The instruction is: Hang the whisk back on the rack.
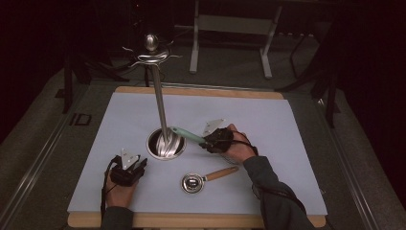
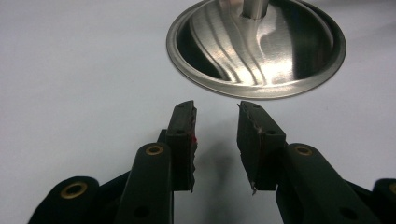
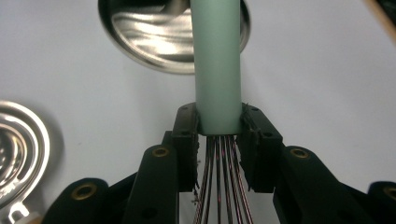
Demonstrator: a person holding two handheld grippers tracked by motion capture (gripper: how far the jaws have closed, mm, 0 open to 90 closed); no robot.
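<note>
whisk point(image 3: 218, 65) with unlabelled mint handle clamped in right claw point(image 3: 219, 135).

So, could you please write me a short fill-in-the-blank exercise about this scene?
1. The right tongs are shut on the whisk's pale ____ handle.
2. The left tongs are open and hold ____.
3. The small strainer on the table has a ____ handle.
4. The steel stand's pole rises from a round ____ base.

Missing words: green; nothing; wooden; metal
</note>
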